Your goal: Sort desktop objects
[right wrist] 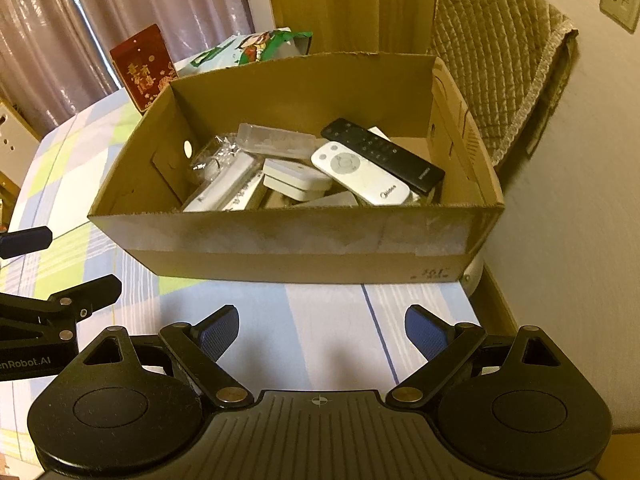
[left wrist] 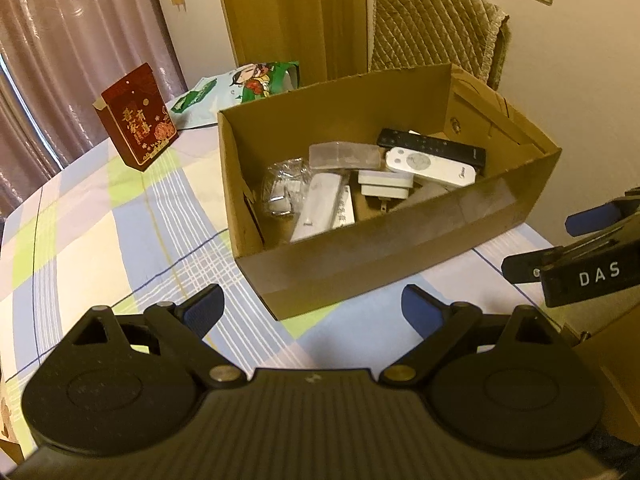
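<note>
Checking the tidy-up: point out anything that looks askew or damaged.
In the cardboard box, the white remote lies tilted across the black remote, all heaped loosely. The box's near wall shows torn tape patches.

Cardboard box (right wrist: pixel 280 248) on table (right wrist: pixel 328 320), remotes (right wrist: pixel 360 172) and adapter (right wrist: pixel 296 178) inside, gift box (left wrist: pixel 138 124) and bag (left wrist: pixel 240 88) behind-left, chair (right wrist: pixel 500 60) behind.

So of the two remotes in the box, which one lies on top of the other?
The white remote with the round button pad; its end overlaps the black remote, which lies behind it toward the cardboard box's far wall.
</note>
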`<state>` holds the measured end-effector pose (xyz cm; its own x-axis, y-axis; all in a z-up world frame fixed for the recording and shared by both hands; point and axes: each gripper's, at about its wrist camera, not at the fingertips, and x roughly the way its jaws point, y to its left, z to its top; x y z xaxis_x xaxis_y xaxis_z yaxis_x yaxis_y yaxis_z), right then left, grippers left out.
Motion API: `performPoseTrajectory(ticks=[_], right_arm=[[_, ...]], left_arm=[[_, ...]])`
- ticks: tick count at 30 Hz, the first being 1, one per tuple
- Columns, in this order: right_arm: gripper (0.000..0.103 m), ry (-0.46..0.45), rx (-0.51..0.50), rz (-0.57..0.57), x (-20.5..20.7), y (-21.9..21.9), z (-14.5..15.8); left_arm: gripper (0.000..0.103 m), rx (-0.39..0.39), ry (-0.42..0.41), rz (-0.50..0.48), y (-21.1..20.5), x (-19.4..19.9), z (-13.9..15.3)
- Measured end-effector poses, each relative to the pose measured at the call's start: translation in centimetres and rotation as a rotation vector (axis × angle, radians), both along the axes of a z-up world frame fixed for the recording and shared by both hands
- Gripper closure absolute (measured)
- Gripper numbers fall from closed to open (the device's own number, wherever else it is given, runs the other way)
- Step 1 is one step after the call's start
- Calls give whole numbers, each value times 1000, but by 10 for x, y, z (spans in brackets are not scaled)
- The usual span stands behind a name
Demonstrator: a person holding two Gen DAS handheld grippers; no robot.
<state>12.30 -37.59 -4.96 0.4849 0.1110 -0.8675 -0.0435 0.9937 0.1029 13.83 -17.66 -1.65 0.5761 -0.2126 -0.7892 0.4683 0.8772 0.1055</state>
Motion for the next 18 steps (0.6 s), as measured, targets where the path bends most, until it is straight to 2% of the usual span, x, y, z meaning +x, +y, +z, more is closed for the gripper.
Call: performPoseTrajectory(ticks=[18], right_arm=[[10, -3, -17, 0, 17, 6, 3]], left_arm=[[9, -5, -10, -8, 1, 21, 4]])
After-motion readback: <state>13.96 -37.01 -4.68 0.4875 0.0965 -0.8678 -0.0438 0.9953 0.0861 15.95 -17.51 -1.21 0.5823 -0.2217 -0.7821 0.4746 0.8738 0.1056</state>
